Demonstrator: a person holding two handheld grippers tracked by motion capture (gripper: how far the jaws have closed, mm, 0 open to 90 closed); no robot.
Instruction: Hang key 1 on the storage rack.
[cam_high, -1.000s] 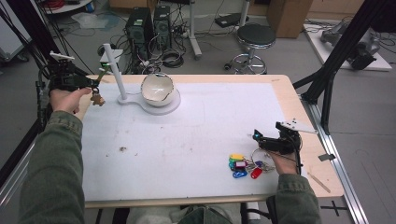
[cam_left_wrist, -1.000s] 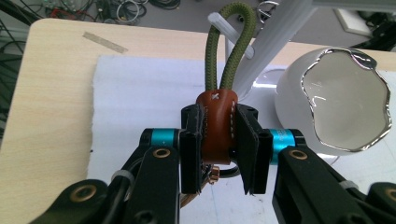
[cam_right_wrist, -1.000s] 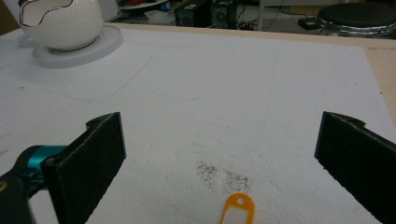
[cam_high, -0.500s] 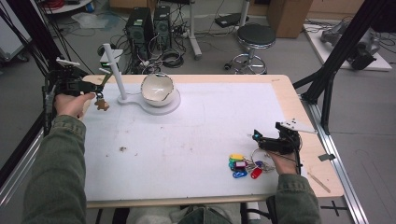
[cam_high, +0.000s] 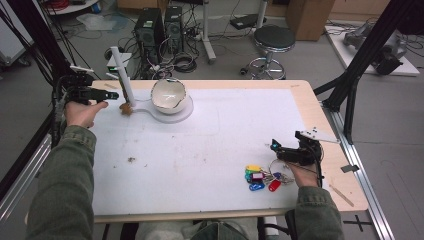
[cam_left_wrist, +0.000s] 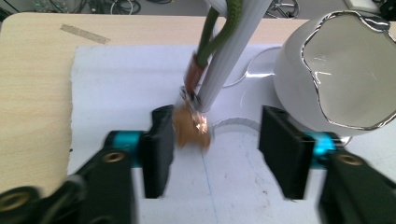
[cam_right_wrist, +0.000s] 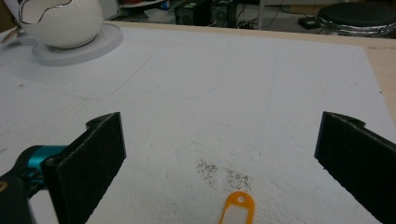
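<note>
With the left gripper (cam_left_wrist: 212, 149) just opened, the charm (cam_left_wrist: 191, 128) hangs on the post (cam_high: 123, 75) at the bowl's (cam_high: 169, 95) nine o'clock, seemingly still brushing one jaw, so withdrawing could snag it; right gripper (cam_right_wrist: 219, 158) gapes empty.

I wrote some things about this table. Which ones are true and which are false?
1. The white bowl sits on a round white base. True.
2. The brown charm hangs from a green cord. True.
3. The left gripper is squeezing the charm tight. False: its jaws have just been opening, with the charm by one pad.
4. The coloured key tags lie in the bowl. False: they lie on the table by the right gripper.
</note>
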